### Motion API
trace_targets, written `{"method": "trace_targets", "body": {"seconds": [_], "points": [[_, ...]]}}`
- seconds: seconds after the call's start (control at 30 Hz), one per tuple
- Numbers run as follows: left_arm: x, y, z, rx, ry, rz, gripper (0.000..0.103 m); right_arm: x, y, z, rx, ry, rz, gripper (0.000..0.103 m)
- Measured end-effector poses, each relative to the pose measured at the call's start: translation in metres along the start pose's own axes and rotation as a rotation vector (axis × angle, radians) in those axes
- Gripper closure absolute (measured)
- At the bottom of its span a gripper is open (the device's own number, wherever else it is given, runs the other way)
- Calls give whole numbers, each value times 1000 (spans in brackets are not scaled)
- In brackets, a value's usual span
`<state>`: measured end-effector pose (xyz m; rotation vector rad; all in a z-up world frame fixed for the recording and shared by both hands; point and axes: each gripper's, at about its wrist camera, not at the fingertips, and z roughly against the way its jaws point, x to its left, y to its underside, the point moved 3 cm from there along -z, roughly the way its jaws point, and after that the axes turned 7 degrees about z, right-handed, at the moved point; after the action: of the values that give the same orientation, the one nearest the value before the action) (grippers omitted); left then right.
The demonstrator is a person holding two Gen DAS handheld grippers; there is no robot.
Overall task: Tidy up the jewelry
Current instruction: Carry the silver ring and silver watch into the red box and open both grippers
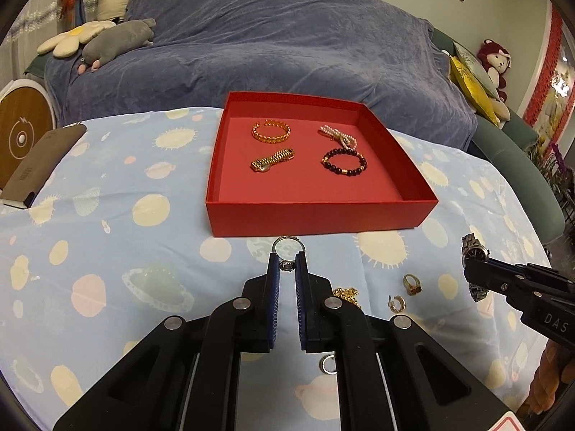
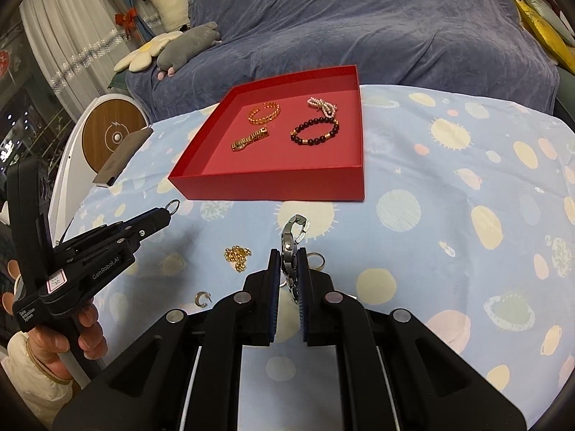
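Note:
My left gripper is shut on a silver ring, held above the cloth just short of the red box. My right gripper is shut on a silver wristwatch, whose band sticks up past the fingertips. Inside the box lie a gold bangle, a pearl bow piece, a gold watch and a dark bead bracelet. On the cloth rest a gold chain, a gold ring, a hoop earring and a small ring.
The table wears a light blue cloth with planet prints. A brown notebook lies at its left edge. Behind stands a sofa under a blue cover with plush toys. A person's hand grips the left tool.

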<state>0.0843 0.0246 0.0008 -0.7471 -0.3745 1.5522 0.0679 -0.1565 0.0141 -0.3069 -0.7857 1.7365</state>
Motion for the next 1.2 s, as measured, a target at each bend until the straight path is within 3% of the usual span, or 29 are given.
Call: {"method": "trace_targets", "body": {"seconds": [0.23, 0.4, 0.53, 0.67, 0.83, 1.1, 1.17, 1.2], "points": [[-10, -35, 0, -32, 1, -11, 96, 8, -39, 2, -70, -10, 7, 95], [-15, -64, -25, -26, 9, -12, 96, 1, -76, -17, -102, -39, -11, 95], [-12, -81, -53, -34, -33, -46, 96, -10, -89, -48, -80, -42, -26, 95], [-3, -88, -81, 7, -35, -16, 96, -16, -92, -77, -35, -38, -38, 95], [-4, -88, -101, 24, -64, -58, 96, -19, -90, -105, 4, -18, -17, 95], [3, -86, -117, 55, -84, -52, 96, -33, -89, -123, 19, 28, -20, 94], [4, -87, -120, 59, -97, -41, 94, -37, -90, -121, 13, 66, -10, 88], [5, -87, -120, 54, -109, -34, 92, -39, -91, -118, 6, 91, -5, 75]]}}
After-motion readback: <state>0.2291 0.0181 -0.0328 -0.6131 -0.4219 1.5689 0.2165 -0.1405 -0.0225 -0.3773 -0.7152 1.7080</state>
